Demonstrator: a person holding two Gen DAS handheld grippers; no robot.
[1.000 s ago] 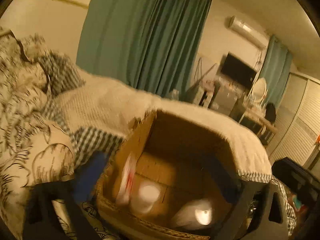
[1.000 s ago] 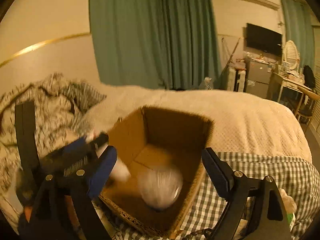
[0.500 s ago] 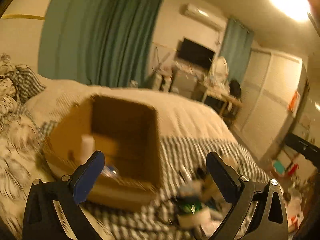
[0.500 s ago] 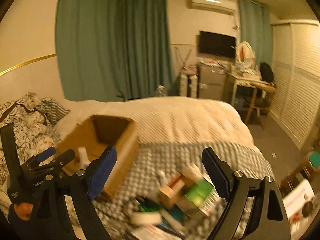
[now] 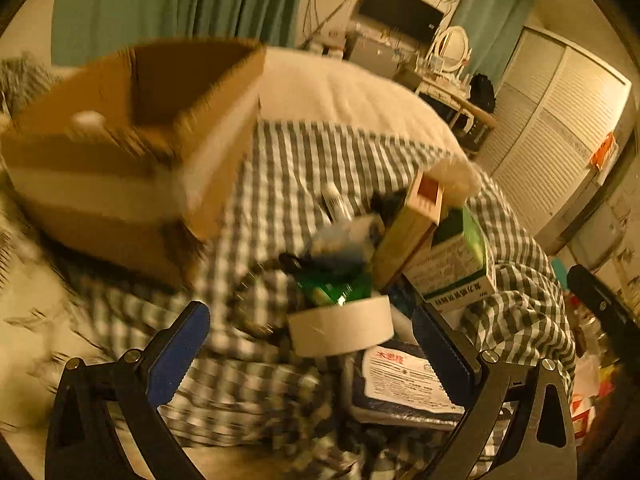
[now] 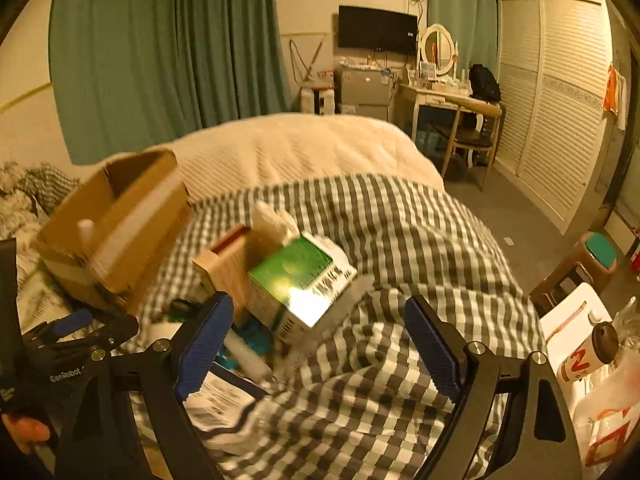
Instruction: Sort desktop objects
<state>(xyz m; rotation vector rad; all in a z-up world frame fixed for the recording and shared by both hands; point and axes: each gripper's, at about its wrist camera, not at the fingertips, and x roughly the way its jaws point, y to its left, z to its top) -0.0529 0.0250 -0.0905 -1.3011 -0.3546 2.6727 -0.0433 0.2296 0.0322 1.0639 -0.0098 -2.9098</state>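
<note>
An open cardboard box (image 5: 132, 140) sits on the bed at the left, also in the right wrist view (image 6: 116, 232). A pile of objects lies on the checked blanket: a white tape roll (image 5: 340, 330), a green bottle (image 5: 336, 290), a wooden box (image 5: 412, 228), a green-and-white carton (image 5: 456, 268) (image 6: 300, 280) and a printed packet (image 5: 404, 384). My left gripper (image 5: 312, 352) is open and empty just in front of the tape roll. My right gripper (image 6: 320, 344) is open and empty above the blanket, close to the carton.
A checked blanket (image 6: 400, 240) and a cream quilt (image 6: 300, 144) cover the bed. The left gripper's body (image 6: 60, 352) shows at the lower left of the right wrist view. A paper cup (image 6: 588, 356) and bags sit at the right; a desk and wardrobe stand beyond.
Both grippers have swung right, from over the cardboard box to the pile of objects on the checked blanket, and come closer to it. Both stay open and empty.
</note>
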